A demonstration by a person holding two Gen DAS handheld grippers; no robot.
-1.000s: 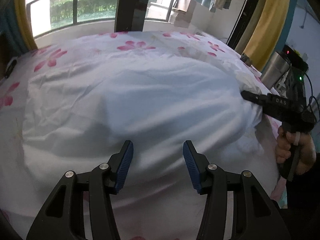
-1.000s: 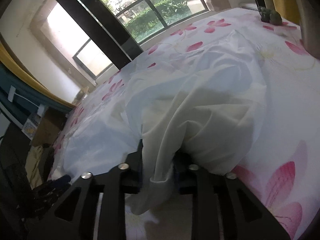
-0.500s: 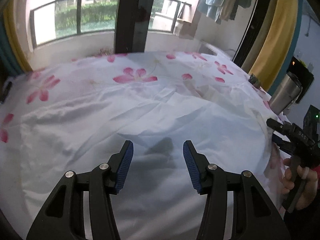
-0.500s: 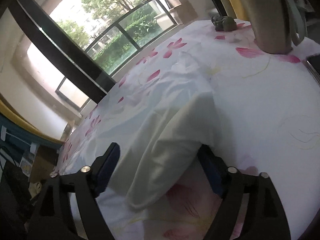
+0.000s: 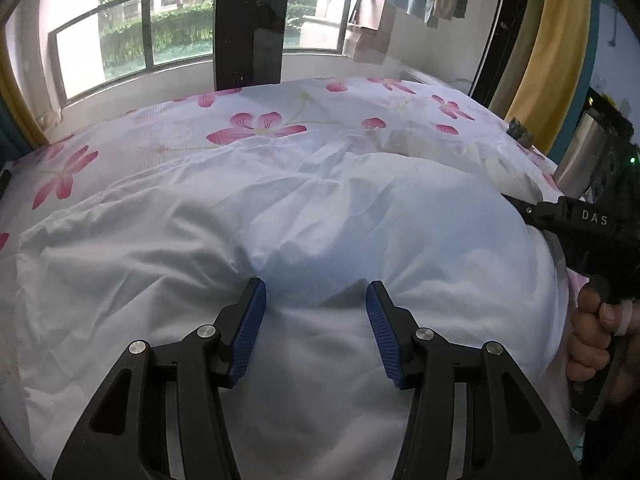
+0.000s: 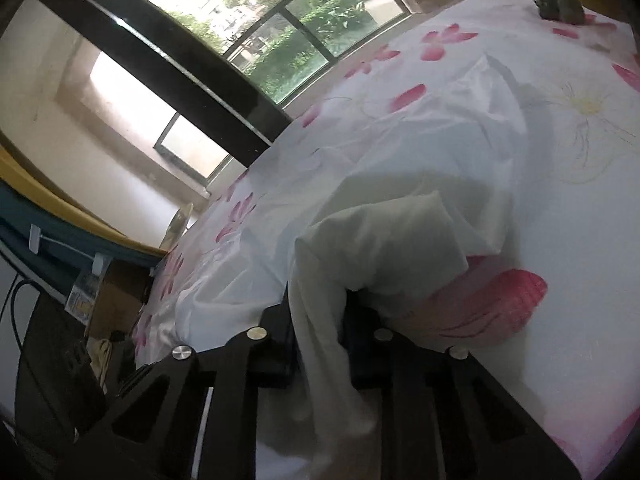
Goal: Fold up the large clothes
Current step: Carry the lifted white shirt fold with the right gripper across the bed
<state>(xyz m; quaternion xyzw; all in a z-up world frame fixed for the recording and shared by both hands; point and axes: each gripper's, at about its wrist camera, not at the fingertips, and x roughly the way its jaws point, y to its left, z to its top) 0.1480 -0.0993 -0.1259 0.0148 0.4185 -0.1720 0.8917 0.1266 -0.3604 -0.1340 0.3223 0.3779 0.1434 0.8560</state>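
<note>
Clearly the folding is at an early stage. A large white, thin cotton garment (image 5: 304,240) lies spread and rumpled across a bed covered with a white sheet printed with pink flowers (image 5: 256,124), which stands before a dark-framed window (image 5: 248,20). The left gripper (image 5: 316,312), black with blue ribbed pads, hovers low over the near part of the cloth with its fingers wide apart and nothing between them; a puckered mound of fabric rises just ahead of it. The right gripper (image 6: 320,332) is clamped on a bunched edge of the same garment at the right side of the bed, the cloth draping down between and over its dark fingers, so the fingertips themselves are hidden. In the left view that gripper shows at the far right, held by the person's right hand (image 5: 596,336), beside a steel flask (image 5: 576,156). Judging by the lie of the cloth, no clean fold is yet visible: the garment billows, with creases running toward the middle. What probably remains is flattening it, then bringing the edges over in neat layers.
</note>
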